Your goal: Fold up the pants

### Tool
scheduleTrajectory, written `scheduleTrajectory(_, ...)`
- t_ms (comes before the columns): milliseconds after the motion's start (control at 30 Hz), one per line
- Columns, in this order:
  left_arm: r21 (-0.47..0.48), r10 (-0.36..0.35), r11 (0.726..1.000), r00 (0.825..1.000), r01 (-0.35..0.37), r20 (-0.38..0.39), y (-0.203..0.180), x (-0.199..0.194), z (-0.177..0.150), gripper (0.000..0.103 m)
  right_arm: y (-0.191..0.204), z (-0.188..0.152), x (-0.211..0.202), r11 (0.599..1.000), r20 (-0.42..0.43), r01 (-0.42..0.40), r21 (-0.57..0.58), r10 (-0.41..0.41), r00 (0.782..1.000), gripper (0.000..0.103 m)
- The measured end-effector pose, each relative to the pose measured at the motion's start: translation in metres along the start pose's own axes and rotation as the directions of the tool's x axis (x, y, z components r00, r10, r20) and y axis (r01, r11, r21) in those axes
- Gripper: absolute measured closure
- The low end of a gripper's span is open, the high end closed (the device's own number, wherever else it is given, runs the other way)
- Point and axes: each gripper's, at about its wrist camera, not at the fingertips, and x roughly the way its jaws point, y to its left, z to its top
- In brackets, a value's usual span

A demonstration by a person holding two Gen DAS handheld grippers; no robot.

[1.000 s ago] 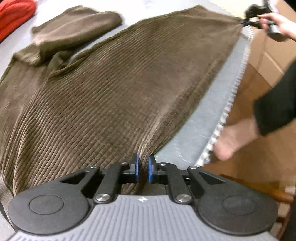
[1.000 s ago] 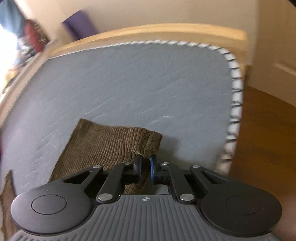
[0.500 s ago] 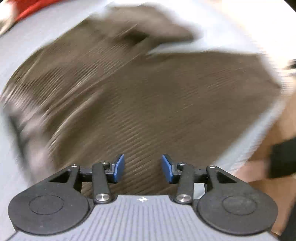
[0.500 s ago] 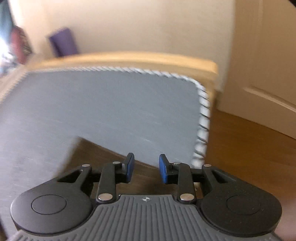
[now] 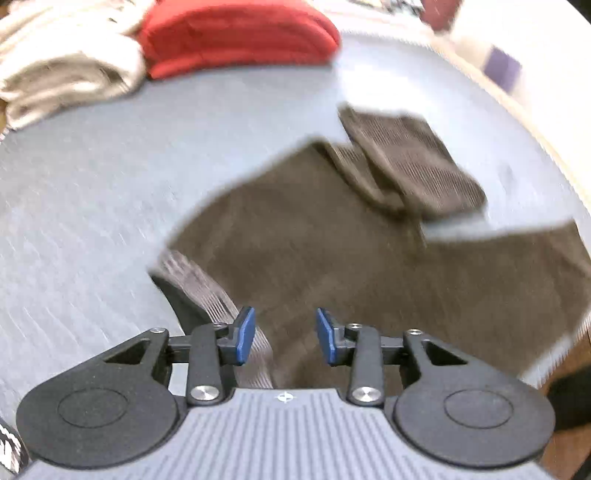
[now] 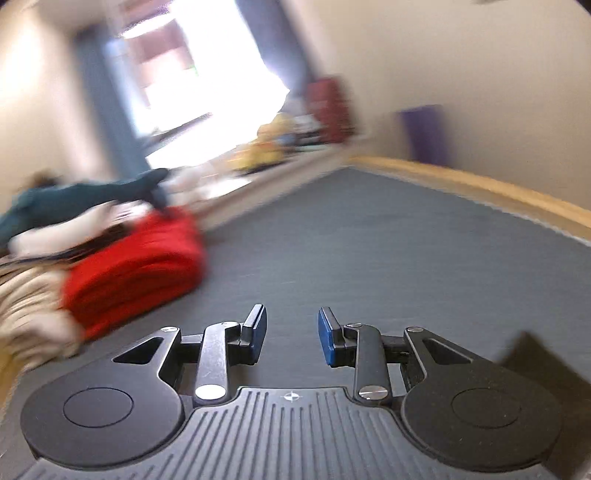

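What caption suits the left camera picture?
Open tongs above brown pants spread on a grey mattress, red folded clothes behind.

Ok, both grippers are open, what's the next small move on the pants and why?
Probably bring the left gripper down onto the pants edge below it and close: both grippers are open and empty, the pants lie flat, one leg doubled over, and the right gripper faces bare mattress.

No readable text, labels or numbers anywhere

Pants lie on mattress, clothes stack behind.
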Motion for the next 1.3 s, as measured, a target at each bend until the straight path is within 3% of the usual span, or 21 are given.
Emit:
scheduleTrajectory(67, -0.039, 0.007, 0.999, 1.000, -0.007, -0.001, 0.004, 0.011, 0.010, 0.063, 0.035, -0.005, 0.009, 0.993, -0.051, -0.101, -0.055, 0.098, 0.994, 0.071)
scheduleTrajectory(133, -0.132, 0.008, 0.991, 0.999, -0.015, -0.053, 0.021, 0.043, 0.001, 0.063, 0.060, -0.021, 0.022, 0.977, -0.090, -0.170, -0.126, 0.159, 0.983, 0.071)
scheduleTrajectory(167, -0.190, 0.001, 0.981, 0.989, -0.029, -0.146, 0.029, 0.065, -0.009, 0.063, 0.067, -0.029, 0.028, 0.970, -0.102, -0.177, -0.165, 0.162, 0.982, 0.071)
scheduleTrajectory(200, -0.222, 0.023, 0.971, 0.964, -0.084, -0.263, 0.035, 0.086, -0.014, 0.071, 0.074, -0.039, 0.038, 0.965, -0.134, -0.170, -0.201, 0.145, 0.980, 0.071)
scheduleTrajectory(233, -0.225, 0.059, 0.966, 0.957, -0.126, -0.285, 0.036, 0.093, -0.013, 0.071, 0.080, -0.049, 0.050, 0.961, -0.192, -0.152, -0.232, 0.108, 0.975, 0.071)
scheduleTrajectory(300, -0.211, 0.101, 0.966, 0.969, -0.151, -0.227, 0.039, 0.091, -0.001, 0.063, 0.088, -0.055, 0.066, 0.952, -0.238, -0.145, -0.269, 0.080, 0.968, 0.071)
scheduleTrajectory(367, -0.269, 0.119, 0.948, 0.975, -0.168, -0.188, 0.049, 0.089, 0.009, 0.044, 0.097, -0.054, 0.075, 0.934, -0.231, -0.166, -0.317, 0.094, 0.968, 0.071)
scheduleTrajectory(400, -0.307, 0.129, 0.933, 0.972, -0.187, -0.197, 0.056, 0.093, 0.013, 0.037, 0.098, -0.054, 0.080, 0.926, -0.228, -0.163, -0.340, 0.087, 0.970, 0.071)
scheduleTrajectory(467, -0.357, 0.129, 0.909, 0.960, -0.216, -0.250, 0.063, 0.101, 0.015, 0.037, 0.097, -0.054, 0.094, 0.920, -0.244, -0.151, -0.362, 0.063, 0.968, 0.071)
scheduleTrajectory(533, -0.358, 0.126, 0.909, 0.958, -0.216, -0.258, 0.062, 0.105, 0.016, 0.042, 0.091, -0.053, 0.108, 0.924, -0.262, -0.135, -0.357, 0.039, 0.964, 0.071)
scheduleTrajectory(567, -0.326, 0.120, 0.923, 0.957, -0.206, -0.265, 0.059, 0.110, 0.016, 0.046, 0.095, -0.055, 0.116, 0.926, -0.269, -0.130, -0.355, 0.032, 0.963, 0.071)
scheduleTrajectory(600, -0.270, 0.146, 0.933, 0.935, -0.238, -0.322, 0.059, 0.124, 0.012, 0.060, 0.094, -0.058, 0.121, 0.928, -0.276, -0.126, -0.352, 0.026, 0.961, 0.071)
scheduleTrajectory(633, -0.221, 0.193, 0.930, 0.904, -0.292, -0.382, 0.058, 0.139, 0.007, 0.050, 0.093, -0.057, 0.127, 0.931, -0.281, -0.118, -0.345, 0.017, 0.960, 0.071)
scheduleTrajectory(667, -0.197, 0.229, 0.927, 0.896, -0.321, -0.381, 0.055, 0.140, 0.007, 0.048, 0.095, -0.062, 0.133, 0.936, -0.286, -0.110, -0.334, 0.010, 0.958, 0.071)
scheduleTrajectory(700, -0.188, 0.244, 0.925, 0.895, -0.330, -0.374, 0.051, 0.139, 0.011, 0.054, 0.093, -0.062, 0.136, 0.943, -0.293, -0.103, -0.316, 0.006, 0.956, 0.071)
scheduleTrajectory(733, -0.178, 0.260, 0.925, 0.900, -0.337, -0.349, 0.043, 0.132, 0.019, 0.063, 0.091, -0.061, 0.141, 0.953, -0.302, -0.093, -0.287, 0.002, 0.953, 0.071)
scheduleTrajectory(833, -0.154, 0.287, 0.935, 0.938, -0.318, -0.193, 0.015, 0.104, 0.038, 0.062, 0.090, -0.060, 0.158, 0.973, -0.320, -0.084, -0.217, 0.010, 0.947, 0.070)
scheduleTrajectory(900, -0.190, 0.229, 0.951, 0.968, -0.245, -0.103, 0.002, 0.089, 0.047, 0.062, 0.092, -0.061, 0.166, 0.974, -0.328, -0.085, -0.208, 0.012, 0.945, 0.068)
scheduleTrajectory(967, -0.223, 0.127, 0.965, 0.990, -0.138, -0.065, -0.012, 0.081, 0.049, 0.062, 0.097, -0.064, 0.176, 0.973, -0.333, -0.082, -0.217, 0.006, 0.943, 0.064)
scheduleTrajectory(1133, -0.181, 0.007, 0.983, 1.000, -0.012, -0.027, -0.050, 0.066, 0.054, 0.062, 0.096, -0.076, 0.206, 0.979, -0.370, -0.043, -0.197, -0.033, 0.929, 0.062)
scheduleTrajectory(1300, -0.137, -0.022, 0.990, 1.000, 0.022, -0.004, -0.073, 0.063, 0.056, 0.059, 0.083, -0.090, 0.238, 0.986, -0.418, 0.022, -0.163, -0.090, 0.904, 0.055)
